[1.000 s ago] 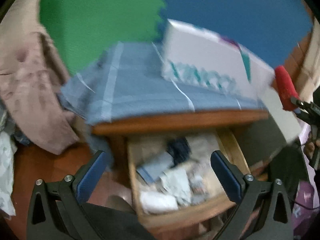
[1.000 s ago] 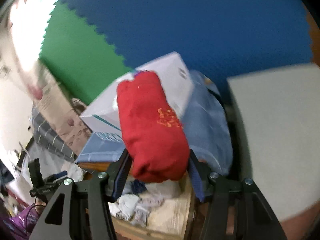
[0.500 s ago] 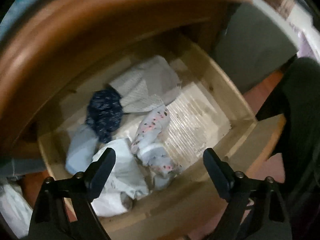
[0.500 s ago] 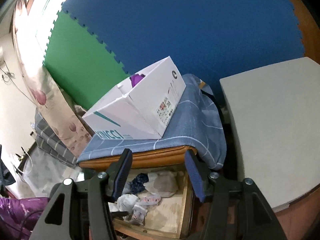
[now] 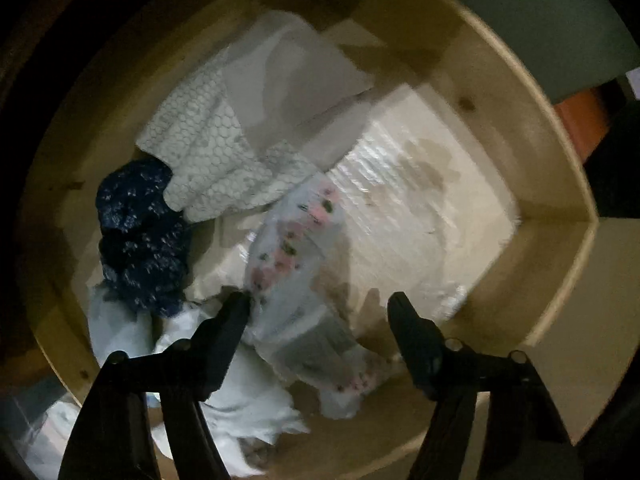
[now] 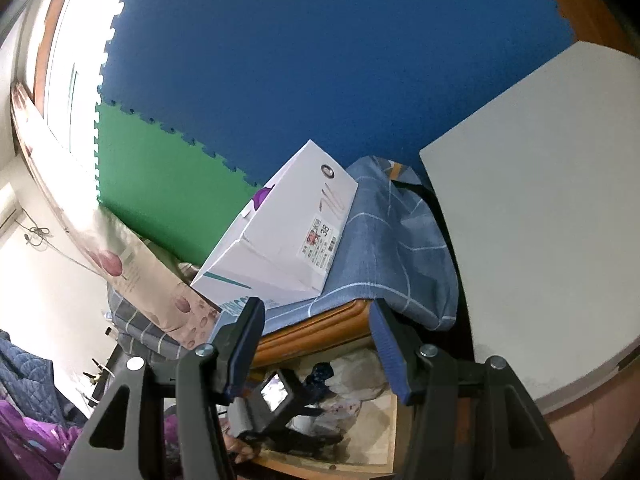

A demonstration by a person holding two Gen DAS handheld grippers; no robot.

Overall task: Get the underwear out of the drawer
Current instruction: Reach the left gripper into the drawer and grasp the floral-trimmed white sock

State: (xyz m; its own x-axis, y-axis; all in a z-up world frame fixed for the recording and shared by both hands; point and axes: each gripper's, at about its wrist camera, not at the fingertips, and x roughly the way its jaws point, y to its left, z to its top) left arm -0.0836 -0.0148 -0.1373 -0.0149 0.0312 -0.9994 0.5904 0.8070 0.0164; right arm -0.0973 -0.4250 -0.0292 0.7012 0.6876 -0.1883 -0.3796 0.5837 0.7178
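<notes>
While floral underwear (image 5: 296, 264) lies diagonally in drawer (image 5: 536, 128) — left tongs (image 5: 320, 304) straddle it, spread; right tongs (image 6: 316, 316) spread, empty.

Black tongs (image 6: 318, 338); blue pads (image 6: 386, 344)

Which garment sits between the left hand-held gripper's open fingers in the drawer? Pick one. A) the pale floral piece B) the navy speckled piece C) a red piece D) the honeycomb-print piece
A: the pale floral piece lies between the open fingers of the left hand-held gripper; the navy piece sits off to its left.

left view inside drawer (image 5: 472, 92); right overlooks it
</notes>
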